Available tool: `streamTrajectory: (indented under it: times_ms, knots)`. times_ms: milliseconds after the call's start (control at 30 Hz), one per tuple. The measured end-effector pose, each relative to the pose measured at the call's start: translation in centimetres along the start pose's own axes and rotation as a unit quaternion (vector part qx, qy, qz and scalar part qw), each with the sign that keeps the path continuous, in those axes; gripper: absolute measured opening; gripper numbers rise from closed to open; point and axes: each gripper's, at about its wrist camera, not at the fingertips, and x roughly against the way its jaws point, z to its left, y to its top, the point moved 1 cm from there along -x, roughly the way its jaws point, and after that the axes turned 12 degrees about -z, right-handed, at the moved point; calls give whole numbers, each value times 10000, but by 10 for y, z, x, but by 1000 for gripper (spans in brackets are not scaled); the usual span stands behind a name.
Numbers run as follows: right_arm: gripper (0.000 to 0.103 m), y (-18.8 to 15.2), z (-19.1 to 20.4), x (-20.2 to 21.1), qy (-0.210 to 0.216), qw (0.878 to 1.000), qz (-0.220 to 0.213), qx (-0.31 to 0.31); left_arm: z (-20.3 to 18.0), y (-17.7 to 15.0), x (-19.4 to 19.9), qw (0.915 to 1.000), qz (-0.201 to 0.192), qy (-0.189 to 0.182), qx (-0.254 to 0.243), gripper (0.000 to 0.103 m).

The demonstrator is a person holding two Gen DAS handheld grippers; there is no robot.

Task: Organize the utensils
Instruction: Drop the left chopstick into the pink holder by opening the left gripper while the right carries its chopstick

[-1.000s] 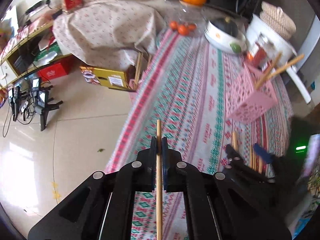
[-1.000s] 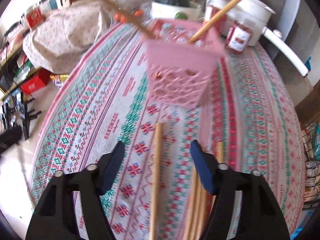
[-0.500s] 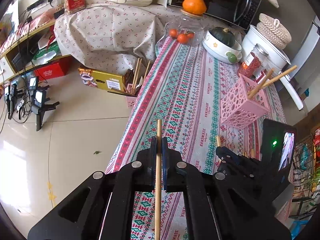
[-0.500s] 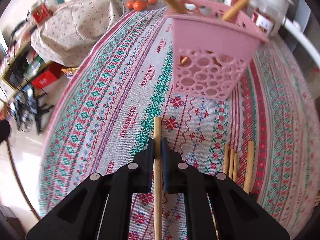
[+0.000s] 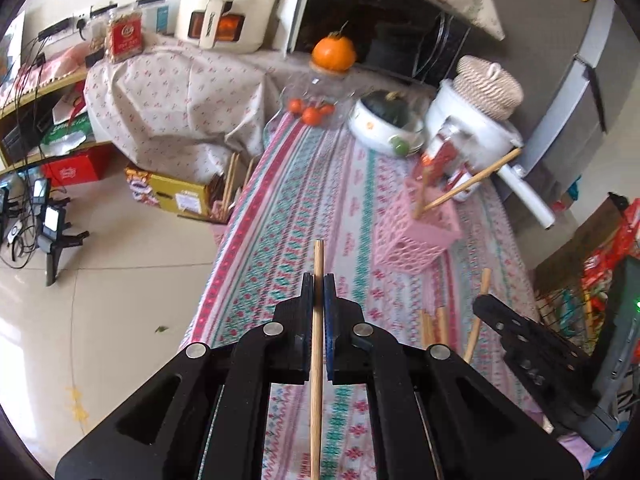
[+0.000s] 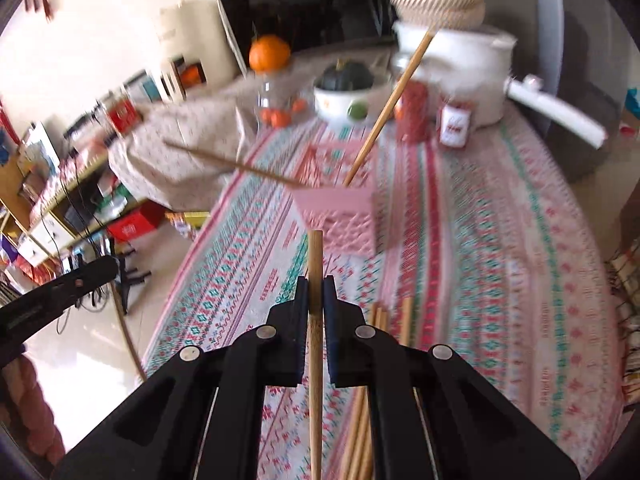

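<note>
Since a second ago: my right gripper [image 6: 316, 296] has clamped tight on a chopstick [image 6: 315, 264], my left gripper [image 5: 319, 296] likewise pinches its own chopstick [image 5: 318, 264]; pink basket [image 6: 340, 216] sits frame-centre, best entered tip-first, one stick at a time.

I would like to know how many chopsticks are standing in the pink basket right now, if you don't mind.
2. In the pink basket, one chopstick leans up to the right and another chopstick slants out to the left. Shorter ones inside may be hidden.
</note>
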Motion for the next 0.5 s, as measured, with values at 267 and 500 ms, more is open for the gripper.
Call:
streamTrajectory:
  times_ms: [267, 500]
  knots:
    - [8, 16, -24, 74, 24, 9969, -740, -250, -26, 6, 39, 9979, -566, -276, -131, 4]
    - [8, 43, -47, 120, -57, 9896, -1317, -581, -47, 15, 53, 9955, -836, -412, -192, 4]
